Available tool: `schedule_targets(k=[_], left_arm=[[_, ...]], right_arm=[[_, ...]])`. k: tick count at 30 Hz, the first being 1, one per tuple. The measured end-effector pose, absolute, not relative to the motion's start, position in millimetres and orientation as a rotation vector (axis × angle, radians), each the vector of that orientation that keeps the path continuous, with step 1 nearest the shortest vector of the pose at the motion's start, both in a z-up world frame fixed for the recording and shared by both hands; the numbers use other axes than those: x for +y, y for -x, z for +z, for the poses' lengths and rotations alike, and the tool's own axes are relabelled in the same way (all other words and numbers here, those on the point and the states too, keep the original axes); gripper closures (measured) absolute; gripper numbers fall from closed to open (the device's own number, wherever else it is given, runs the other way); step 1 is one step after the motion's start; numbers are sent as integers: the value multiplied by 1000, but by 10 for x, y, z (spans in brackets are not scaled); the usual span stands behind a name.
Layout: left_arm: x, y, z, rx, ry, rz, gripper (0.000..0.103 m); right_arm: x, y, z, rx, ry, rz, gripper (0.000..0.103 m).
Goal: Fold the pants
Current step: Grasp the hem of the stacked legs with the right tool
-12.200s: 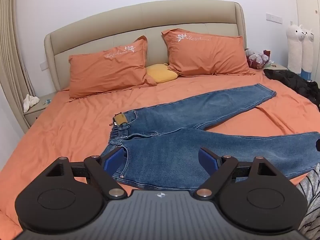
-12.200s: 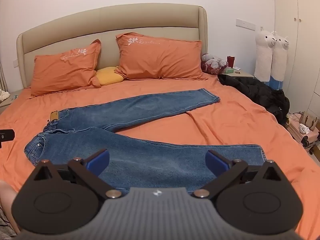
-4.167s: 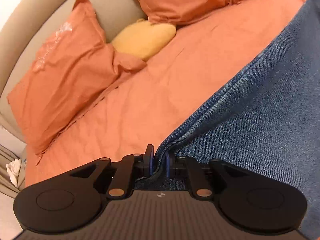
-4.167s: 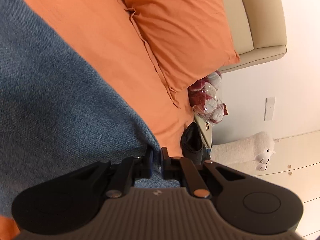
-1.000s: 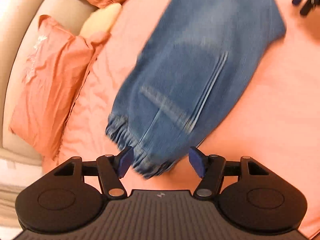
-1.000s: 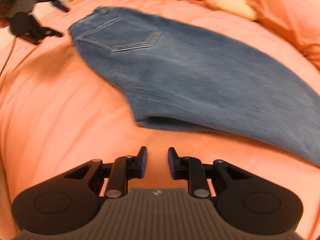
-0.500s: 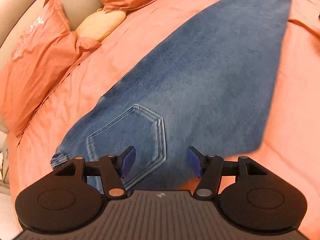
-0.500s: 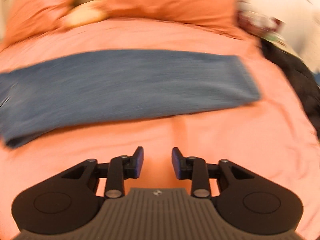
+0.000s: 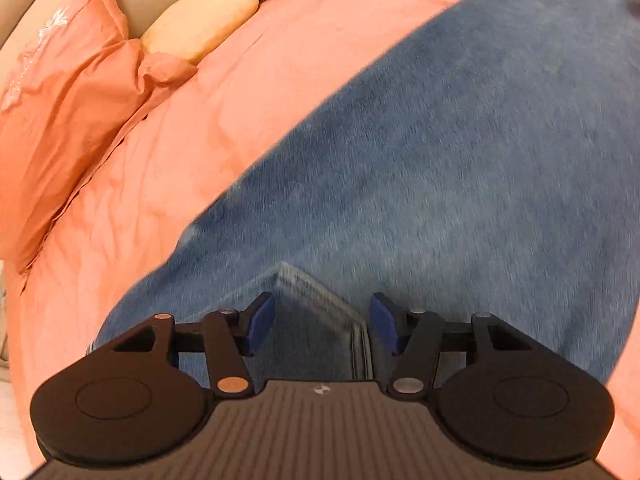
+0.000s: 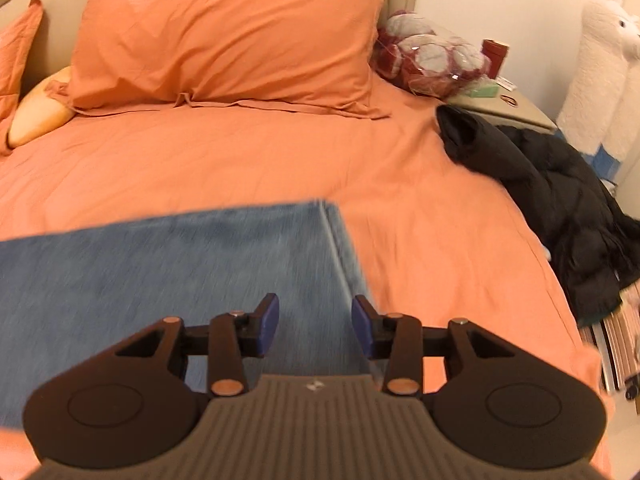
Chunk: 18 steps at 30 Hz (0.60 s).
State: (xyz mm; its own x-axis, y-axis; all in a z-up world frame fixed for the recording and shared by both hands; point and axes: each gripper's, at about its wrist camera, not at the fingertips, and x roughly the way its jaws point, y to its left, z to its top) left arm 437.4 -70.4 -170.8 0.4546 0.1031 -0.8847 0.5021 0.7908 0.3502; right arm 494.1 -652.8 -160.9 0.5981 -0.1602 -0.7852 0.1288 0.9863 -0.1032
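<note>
Blue jeans lie flat on the orange bed, folded lengthwise with one leg on the other. My left gripper is open and empty just above the back pocket at the waist end. In the right wrist view the leg end of the jeans lies across the bed, its hem toward the right. My right gripper is open and empty, low over the hem end.
Orange pillows and a yellow cushion lie at the headboard. A black jacket lies on the bed's right edge. A nightstand with a bagged plush toy and white plush alpacas stand at the right.
Both grippers have come closer to the jeans. The left moved down over the back pocket. The right swung toward the hem end and opened wider.
</note>
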Motion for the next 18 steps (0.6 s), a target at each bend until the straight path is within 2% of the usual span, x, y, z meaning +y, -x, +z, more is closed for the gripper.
schedule_targets(k=[11, 12, 13, 14, 15, 18], left_arm=[[-717, -5117, -1832, 1086, -691, -266, 38], [-710, -5163, -1854, 1085, -694, -264, 38], [-700, -5206, -1880, 1092, -688, -268, 38], [-692, -5240, -1899, 1100, -679, -280, 38], [-682, -5260, -1920, 1102, -673, -289, 38], [-664, -5262, -1957, 1107, -661, -318, 46]], right_arm=[[-6767, -5809, -1879, 952, 50, -204, 67], [-6771, -5843, -1907, 964, 39, -203, 69], [-6767, -5869, -1939, 981, 36, -200, 85], [-6752, -5878, -1961, 994, 47, -198, 89], [-6728, -5873, -1970, 997, 69, -192, 91], [-6648, -5822, -1869, 966, 134, -175, 92]])
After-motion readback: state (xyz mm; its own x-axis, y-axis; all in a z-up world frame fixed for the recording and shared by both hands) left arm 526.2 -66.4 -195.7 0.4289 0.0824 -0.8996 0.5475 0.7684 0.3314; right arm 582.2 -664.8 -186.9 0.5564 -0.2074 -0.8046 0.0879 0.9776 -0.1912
